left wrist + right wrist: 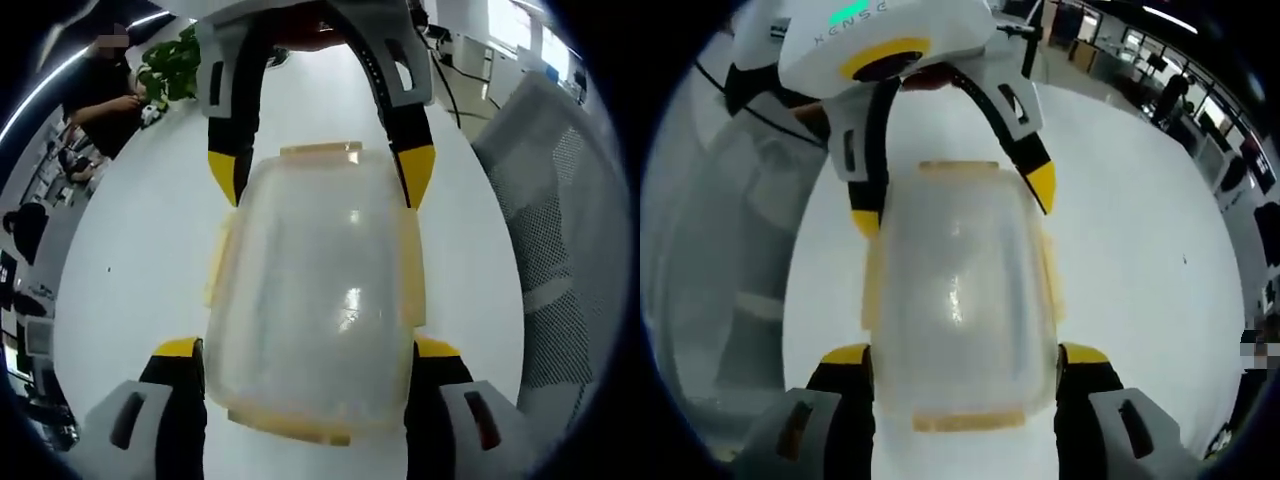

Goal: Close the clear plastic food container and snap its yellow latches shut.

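A clear plastic food container (315,290) lies on the white table (140,270) with its lid on. Yellow latches show at its near end (290,425), far end (320,150) and along both long sides. My left gripper (307,348) clasps the near end, with a yellow-tipped jaw pressed to each side. From the opposite side, my right gripper (318,172) flanks the far end. The right gripper view shows the same container (960,300), with the right gripper (965,355) around its near end and the left gripper (952,200) at the far end.
A person (100,90) stands beyond the table near a green plant (170,65). A grey mesh chair (560,230) is close to the table's edge, also visible as the chair (720,250) in the right gripper view. Black cables (450,80) trail over the table's far part.
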Tool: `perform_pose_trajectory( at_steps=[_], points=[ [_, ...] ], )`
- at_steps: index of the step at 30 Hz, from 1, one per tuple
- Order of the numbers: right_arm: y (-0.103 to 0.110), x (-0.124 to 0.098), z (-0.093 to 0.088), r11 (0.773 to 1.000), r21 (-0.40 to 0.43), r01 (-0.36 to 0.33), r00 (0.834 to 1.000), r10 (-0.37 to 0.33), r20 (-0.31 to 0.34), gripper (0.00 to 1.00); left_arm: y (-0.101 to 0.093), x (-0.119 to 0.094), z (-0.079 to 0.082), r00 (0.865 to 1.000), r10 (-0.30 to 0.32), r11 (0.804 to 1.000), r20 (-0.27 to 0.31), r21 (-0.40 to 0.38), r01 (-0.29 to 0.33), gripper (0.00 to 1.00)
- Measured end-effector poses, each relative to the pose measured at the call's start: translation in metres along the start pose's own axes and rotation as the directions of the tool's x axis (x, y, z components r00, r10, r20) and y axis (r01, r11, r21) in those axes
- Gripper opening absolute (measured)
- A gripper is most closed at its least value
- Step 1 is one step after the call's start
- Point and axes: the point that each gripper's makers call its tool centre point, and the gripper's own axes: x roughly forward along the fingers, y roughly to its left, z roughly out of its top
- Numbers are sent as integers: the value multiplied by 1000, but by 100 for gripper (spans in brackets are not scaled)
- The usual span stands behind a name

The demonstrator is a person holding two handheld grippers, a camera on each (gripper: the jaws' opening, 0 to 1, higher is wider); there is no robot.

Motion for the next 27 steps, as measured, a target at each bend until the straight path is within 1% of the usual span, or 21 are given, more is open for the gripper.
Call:
perform_pose_trajectory(
  at_steps=[8, 14, 20, 27],
  points=[
    [-9, 9, 19, 1000, -12, -3, 1000, 4, 3, 73, 11, -6, -18, 1000, 7, 1000, -2, -11, -7, 83],
    [-16, 13, 28, 1000, -16, -4, 1000, 4, 4, 73, 19, -8, -28, 1000, 8, 1000, -3, -13, -8, 83],
    [-28, 15, 30, 1000, -17, -2, 1000, 2, 4, 73, 31, -7, -31, 1000, 8, 1000, -5, -12, -8, 83],
    [-44, 16, 29, 1000, -23, -4, 1000, 4, 2, 73, 45, -2, -29, 1000, 12, 1000, -1, -19, -12, 83]
  ],
)
